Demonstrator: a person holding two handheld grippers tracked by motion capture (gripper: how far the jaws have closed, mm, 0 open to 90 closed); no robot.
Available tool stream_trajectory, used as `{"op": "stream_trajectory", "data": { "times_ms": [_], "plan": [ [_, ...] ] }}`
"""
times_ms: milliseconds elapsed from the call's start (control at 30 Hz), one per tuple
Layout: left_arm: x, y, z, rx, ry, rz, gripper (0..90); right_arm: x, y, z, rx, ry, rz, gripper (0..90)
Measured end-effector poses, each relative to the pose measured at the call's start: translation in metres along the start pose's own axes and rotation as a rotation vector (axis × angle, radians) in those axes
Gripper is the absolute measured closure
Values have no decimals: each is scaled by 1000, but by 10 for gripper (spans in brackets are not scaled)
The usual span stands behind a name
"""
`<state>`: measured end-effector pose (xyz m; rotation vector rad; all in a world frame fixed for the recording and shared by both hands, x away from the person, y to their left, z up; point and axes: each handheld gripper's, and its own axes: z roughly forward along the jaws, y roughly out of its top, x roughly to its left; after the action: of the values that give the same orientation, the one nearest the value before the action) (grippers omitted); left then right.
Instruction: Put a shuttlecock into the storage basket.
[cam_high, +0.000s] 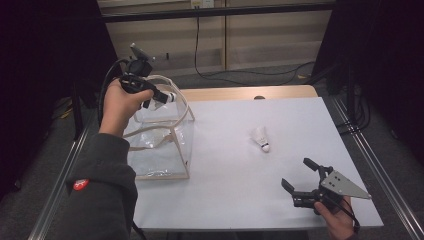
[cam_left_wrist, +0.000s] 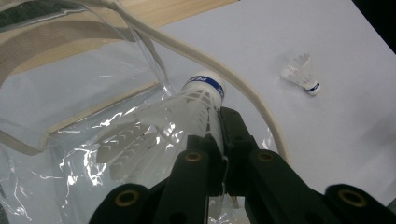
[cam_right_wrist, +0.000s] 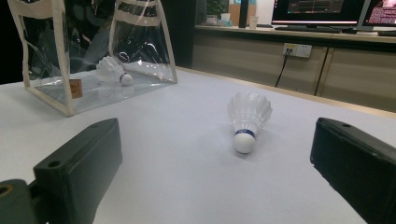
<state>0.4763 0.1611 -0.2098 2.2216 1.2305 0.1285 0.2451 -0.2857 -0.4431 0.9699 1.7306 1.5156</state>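
My left gripper (cam_high: 161, 96) hangs over the open top of a clear plastic bag (cam_high: 160, 145) with cream trim, at the table's left. It is shut on a white shuttlecock (cam_left_wrist: 198, 98), whose cork end points past the bag's handle strap (cam_left_wrist: 243, 88). A second shuttlecock (cam_high: 261, 137) lies on the white table, cork toward the front. In the right gripper view this shuttlecock (cam_right_wrist: 247, 119) sits ahead, between the jaws and beyond them. My right gripper (cam_high: 299, 175) rests open near the front right edge. A third shuttlecock (cam_right_wrist: 112, 69) lies inside the bag (cam_right_wrist: 70, 100).
The white table top (cam_high: 235, 190) has a wooden strip (cam_high: 250, 93) along its far edge. Beyond it stand a beige cabinet wall (cam_right_wrist: 261, 60) with a socket, cables on the floor (cam_high: 240, 75), and monitors (cam_right_wrist: 317, 9) at the back. Dark curtains flank both sides.
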Motion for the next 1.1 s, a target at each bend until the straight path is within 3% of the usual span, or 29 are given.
{"op": "stream_trajectory", "data": {
  "times_ms": [733, 1100],
  "plan": [
    [11, -7, 7, 2, 24, -13, 890, 0, 0, 0, 0, 2, 4, 21],
    [17, -11, 11, 0, 42, -41, 888, 0, 0, 0, 1, 3, 4, 21]
  ]
}}
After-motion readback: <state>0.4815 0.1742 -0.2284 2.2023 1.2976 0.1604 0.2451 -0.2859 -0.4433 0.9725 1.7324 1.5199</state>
